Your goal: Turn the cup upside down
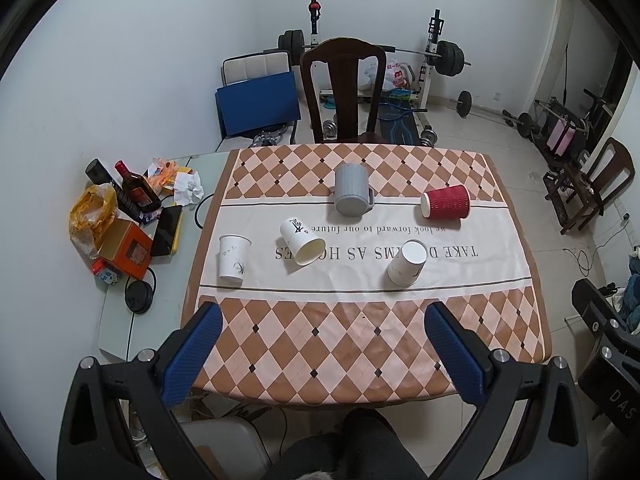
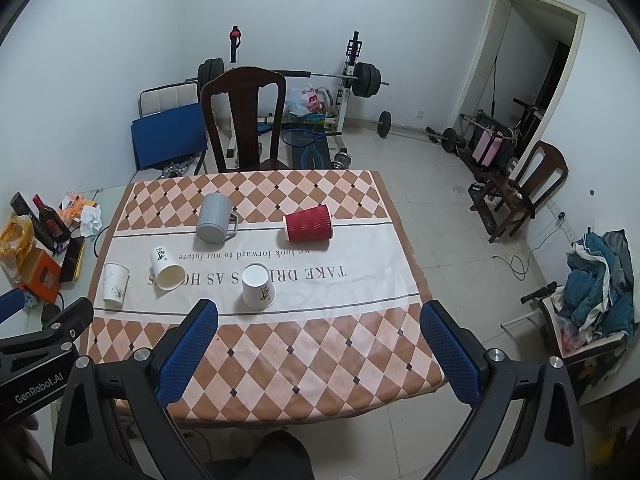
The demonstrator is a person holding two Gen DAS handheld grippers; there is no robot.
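Several cups sit on the checked tablecloth (image 1: pixel 360 344). A white paper cup (image 1: pixel 233 258) (image 2: pixel 115 284) stands upright at the left. A second white cup (image 1: pixel 301 241) (image 2: pixel 166 267) lies on its side. A third white cup (image 1: pixel 408 263) (image 2: pixel 259 286) stands upside down. A grey mug (image 1: pixel 351 195) (image 2: pixel 215 218) stands upside down further back. A red ribbed cup (image 1: pixel 445 202) (image 2: pixel 309 223) lies on its side. My left gripper (image 1: pixel 324 320) and right gripper (image 2: pixel 318 318) are open and empty, above the table's near edge.
Clutter lies left of the cloth: a dark bottle (image 1: pixel 134 192), an orange box (image 1: pixel 130 250), a yellow bag (image 1: pixel 90 212), crumpled tissue (image 1: pixel 188 190). A wooden chair (image 1: pixel 344 88) stands behind the table. A weight bench (image 1: pixel 432 56) stands at the back wall. Another chair (image 2: pixel 524 188) stands at the right.
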